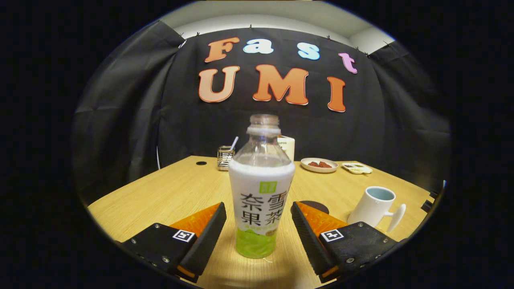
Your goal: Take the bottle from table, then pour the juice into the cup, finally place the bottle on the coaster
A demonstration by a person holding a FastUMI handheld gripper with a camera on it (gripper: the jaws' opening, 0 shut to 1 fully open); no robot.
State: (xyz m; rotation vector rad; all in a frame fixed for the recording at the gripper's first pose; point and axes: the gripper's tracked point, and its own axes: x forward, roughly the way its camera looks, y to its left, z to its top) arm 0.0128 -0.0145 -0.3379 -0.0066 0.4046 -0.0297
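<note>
One bottle [261,196] between open gripper [259,228] fingers, one cup [371,206], possibly one coaster [319,205]

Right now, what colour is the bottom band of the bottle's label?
Light green, below a white label, on the clear plastic bottle standing between the open gripper fingers; seen in the gripper view.

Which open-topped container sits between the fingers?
The bottle, capless and upright, between the open gripper fingers, untouched. The cup stands off to the right; the white container stands behind.

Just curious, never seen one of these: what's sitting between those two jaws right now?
In the gripper view, the open gripper has the uncapped clear plastic bottle with a white-and-green label standing upright on the wooden table between its jaws, untouched.
</note>
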